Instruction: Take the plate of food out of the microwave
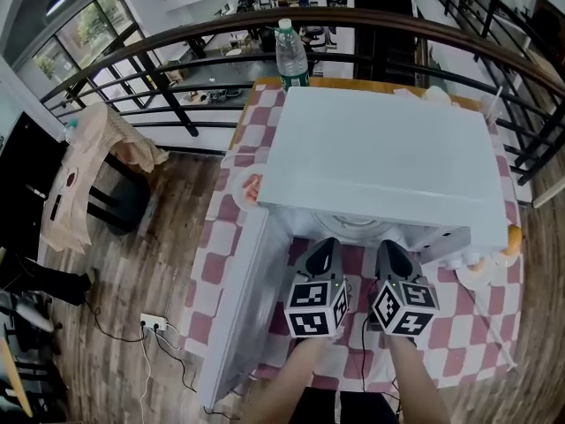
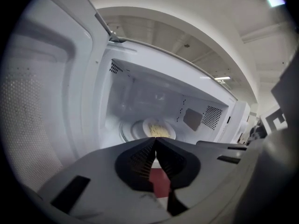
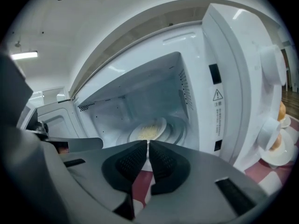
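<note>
Hovering side by side at microwave (image 1: 380, 157) mouth | plate of food (image 2: 159, 129) sitting dead ahead, mid-frame above both tips | left gripper (image 2: 155, 139) clenching on nothing | right gripper (image 3: 148, 143) gaping slightly, empty

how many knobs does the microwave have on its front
2, both on the control panel of the microwave, right of its opening: the upper knob high up, the lower knob below it. No others show.

Bright, even light; the microwave (image 1: 380, 157) top glares pale, its cavity dimmer (fisheye warping and black corners throughout).
</note>
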The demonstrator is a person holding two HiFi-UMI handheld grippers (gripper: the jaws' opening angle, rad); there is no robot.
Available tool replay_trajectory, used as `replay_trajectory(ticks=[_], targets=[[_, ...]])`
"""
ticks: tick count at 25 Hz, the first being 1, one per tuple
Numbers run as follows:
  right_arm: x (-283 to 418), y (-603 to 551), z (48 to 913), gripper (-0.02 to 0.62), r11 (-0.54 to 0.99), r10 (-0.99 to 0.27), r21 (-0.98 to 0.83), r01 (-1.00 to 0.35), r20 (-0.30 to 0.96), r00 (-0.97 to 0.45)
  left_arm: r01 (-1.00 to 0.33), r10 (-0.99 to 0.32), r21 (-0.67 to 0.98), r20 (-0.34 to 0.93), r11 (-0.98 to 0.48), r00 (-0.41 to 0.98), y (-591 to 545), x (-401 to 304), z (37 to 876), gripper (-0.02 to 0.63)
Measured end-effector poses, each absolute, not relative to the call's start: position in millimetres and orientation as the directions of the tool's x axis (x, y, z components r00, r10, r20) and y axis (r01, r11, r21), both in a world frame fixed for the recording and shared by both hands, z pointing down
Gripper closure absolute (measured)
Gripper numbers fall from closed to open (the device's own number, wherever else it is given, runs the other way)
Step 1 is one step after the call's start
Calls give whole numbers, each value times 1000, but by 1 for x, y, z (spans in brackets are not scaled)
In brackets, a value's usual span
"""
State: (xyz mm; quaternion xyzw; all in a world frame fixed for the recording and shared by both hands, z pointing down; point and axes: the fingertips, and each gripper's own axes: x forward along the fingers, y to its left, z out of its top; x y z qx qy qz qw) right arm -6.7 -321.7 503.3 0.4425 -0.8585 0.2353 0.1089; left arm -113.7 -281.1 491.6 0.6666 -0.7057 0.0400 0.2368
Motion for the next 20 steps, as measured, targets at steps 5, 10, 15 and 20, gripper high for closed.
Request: replay_trajectory(ticks=[5,10,15,20], targets=[[-13,-332,507,555,520,-696,-296,-801,396,-599,-960,-915,258,402,104,9,-293,-114,504,600],[-19,-344,513,551,527,-679,-313,-790,404,-613,-956,-913,279,407,87,36,-302,-112,512,566],[-27,-354,520,492,521,-661,-344,-781,416,-625,-946,-914,311,403,89,46,-312,-115,515,535],[-28,-366,527,492,484,-670,-369,-794,427,-607,-947,-912,308,408,96,40,-325,-123,518,512]])
